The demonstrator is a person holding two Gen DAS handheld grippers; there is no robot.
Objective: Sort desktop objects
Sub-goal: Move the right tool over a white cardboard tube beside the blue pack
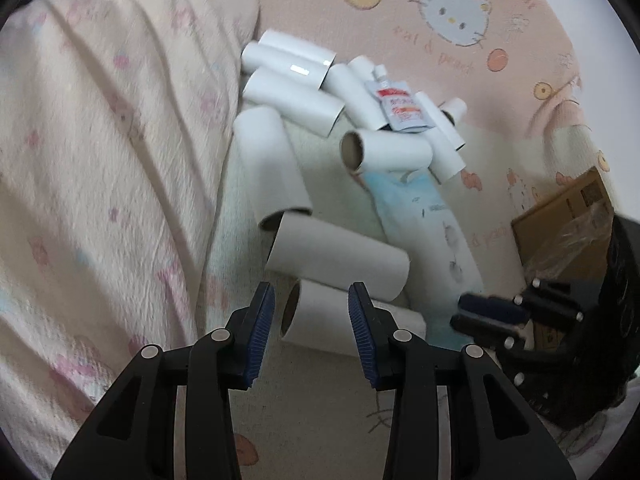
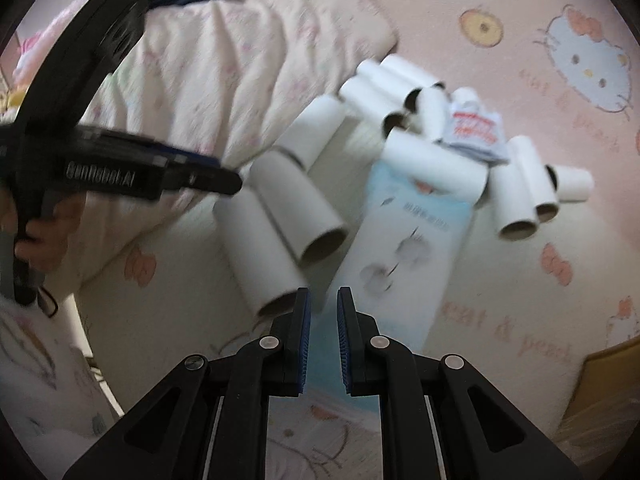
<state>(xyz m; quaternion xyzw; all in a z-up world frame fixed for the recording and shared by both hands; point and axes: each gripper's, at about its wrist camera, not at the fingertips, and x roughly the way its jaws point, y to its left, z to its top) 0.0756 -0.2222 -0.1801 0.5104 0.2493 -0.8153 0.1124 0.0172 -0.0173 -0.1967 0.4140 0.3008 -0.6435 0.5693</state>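
Several white cardboard tubes lie scattered on a pink cartoon-print sheet [image 1: 460, 8]. My left gripper [image 1: 312, 300] is open, pointing down at the nearest tube [image 1: 320, 324]; that tube's end shows in the gap, and the pads do not press on it. Another tube [image 1: 340, 260] lies just beyond. A light blue flat packet [image 1: 432, 216] lies under the pile, and a small red-printed sachet [image 1: 400, 108] rests on the far tubes. My right gripper [image 2: 323, 304] is shut and empty above the packet [image 2: 404, 264], beside two tubes [image 2: 264, 248]. The left gripper [image 2: 228, 180] enters that view from the left.
A rumpled pale floral blanket [image 1: 100, 160] rises along the left of the pile. A brown cardboard box [image 1: 568, 224] with clear plastic stands at the right, behind the right gripper [image 1: 480, 312]. A person's hand [image 2: 36, 236] holds the left tool's handle.
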